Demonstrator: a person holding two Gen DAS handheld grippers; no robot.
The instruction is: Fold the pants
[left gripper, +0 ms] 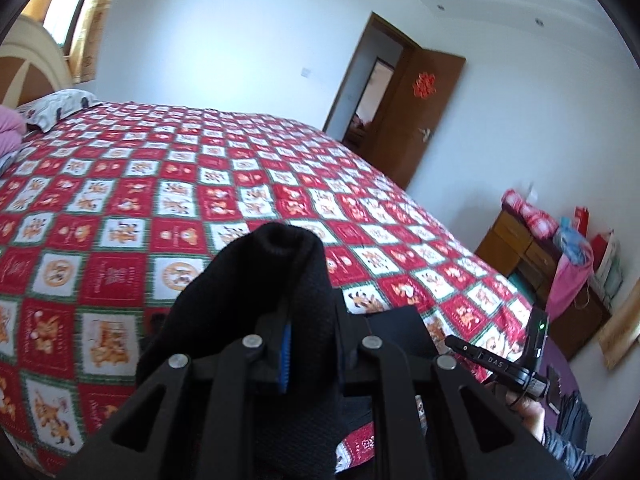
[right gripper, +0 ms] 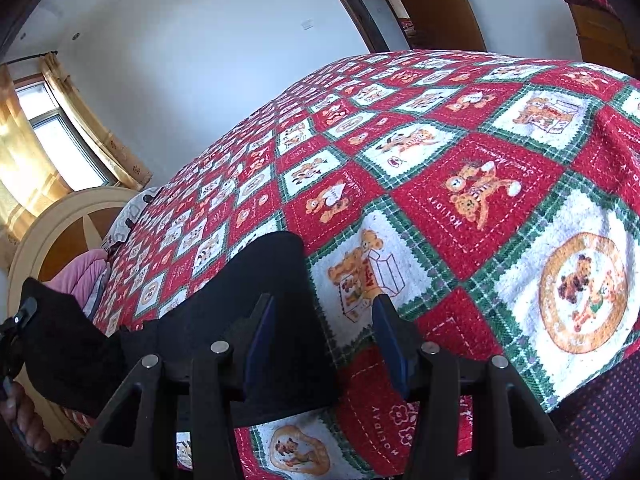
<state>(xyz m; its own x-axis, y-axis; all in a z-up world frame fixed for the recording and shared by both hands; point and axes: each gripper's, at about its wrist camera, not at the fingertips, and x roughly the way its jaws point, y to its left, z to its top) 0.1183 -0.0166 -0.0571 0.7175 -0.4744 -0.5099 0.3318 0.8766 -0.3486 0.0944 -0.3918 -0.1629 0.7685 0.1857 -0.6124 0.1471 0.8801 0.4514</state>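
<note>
The left gripper (left gripper: 286,344) is clamped on a bunched fold of the black pants (left gripper: 276,280). Its 2 jaws stand almost together, with only the cloth and a strip of blue pad between them. The pinched fabric rises as a rounded hump above the jaw tips and hangs down the left side of the gripper.

The right gripper (right gripper: 320,336) stands about half open. Its 2 blue pads (right gripper: 390,340) are well apart, and neither presses on cloth. The right edge of the pants (right gripper: 256,292) lies between the jaws, close to the left pad; bare bedspread shows beside the right pad.

The pants lie at the near edge of the bed, on the red, white and green checked bedspread (right gripper: 460,184). In the right wrist view the black cloth runs from the jaws toward the near left, where it rises to the left gripper and the hand (right gripper: 24,420) holding it.

At the far left of the bed are a pillow (left gripper: 56,110) and a wooden headboard (left gripper: 24,68). A brown door (left gripper: 416,120) stands open on the far right wall.
</note>
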